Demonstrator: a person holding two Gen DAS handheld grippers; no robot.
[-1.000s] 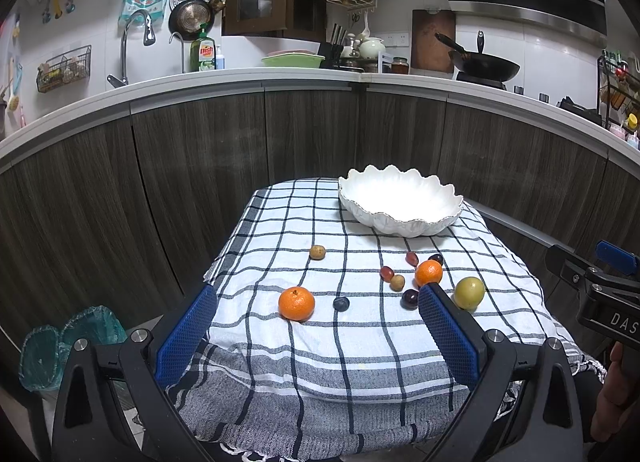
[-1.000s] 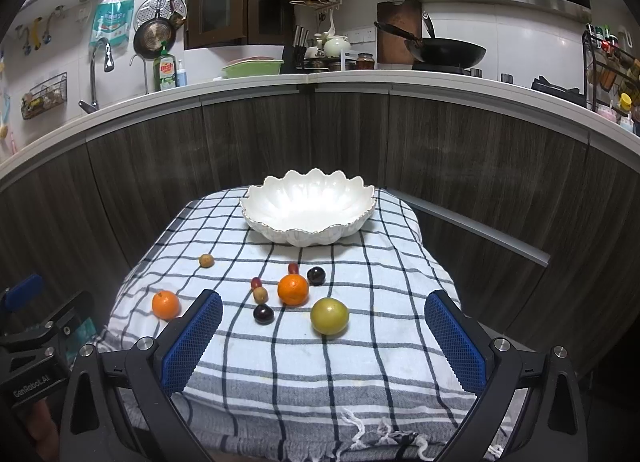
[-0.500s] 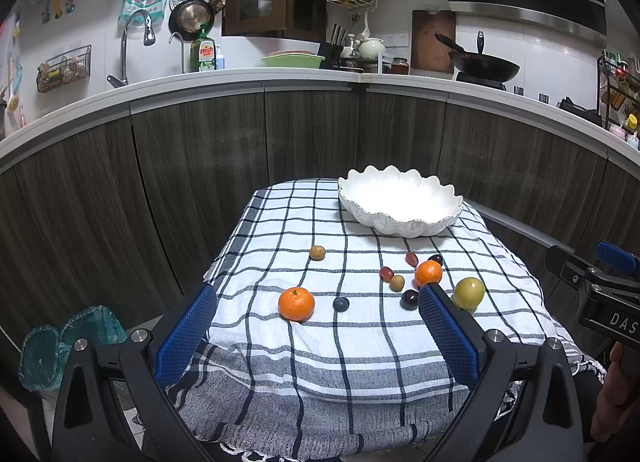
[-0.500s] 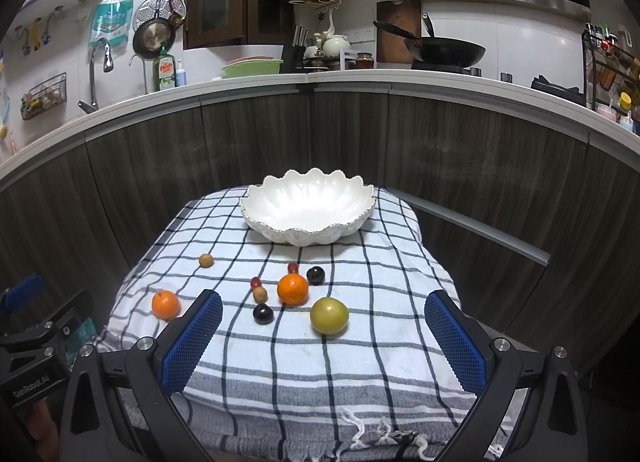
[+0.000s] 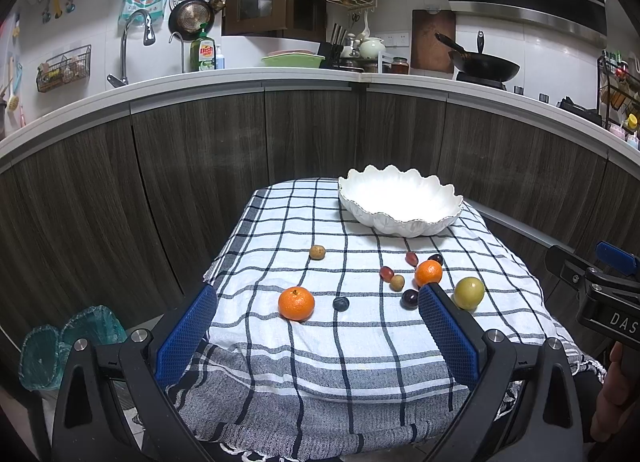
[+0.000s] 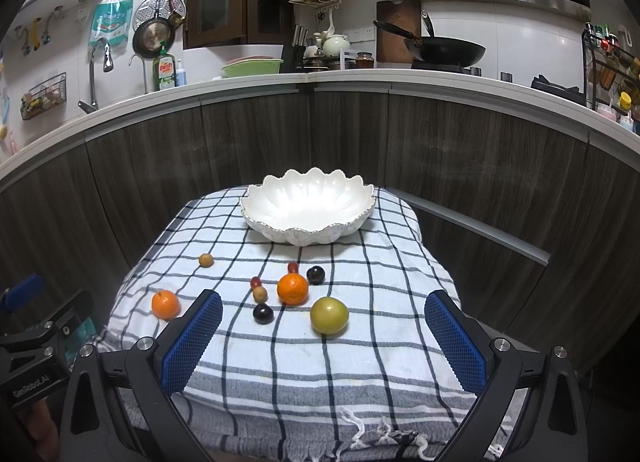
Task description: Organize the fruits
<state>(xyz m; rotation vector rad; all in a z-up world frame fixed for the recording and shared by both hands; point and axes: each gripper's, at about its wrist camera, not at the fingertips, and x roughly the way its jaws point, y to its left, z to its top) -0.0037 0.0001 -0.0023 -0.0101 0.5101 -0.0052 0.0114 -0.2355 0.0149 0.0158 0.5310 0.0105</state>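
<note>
Fruits lie scattered on the checked cloth [image 6: 360,346] ahead of both our grippers, none held. Our left gripper [image 5: 316,326] has its blue fingers [image 5: 186,336] spread wide apart; between and just beyond them sit an orange mandarin [image 5: 296,303] and a small dark berry [image 5: 340,303]. Our right gripper [image 6: 324,336] is likewise spread wide, holding nothing; between its fingers [image 6: 456,346] lie a yellow-green round fruit [image 6: 329,315], a dark grape [image 6: 263,312] and a second mandarin [image 6: 293,288], with a tan longan [image 6: 260,294] and a red grape [image 6: 255,282] just beside that. Farther out sit another dark fruit [image 6: 315,274] and a lone brown fruit [image 6: 206,260] off to the left. Beyond them all stands the white scalloped bowl [image 6: 256,203], with no fruit in it.
</note>
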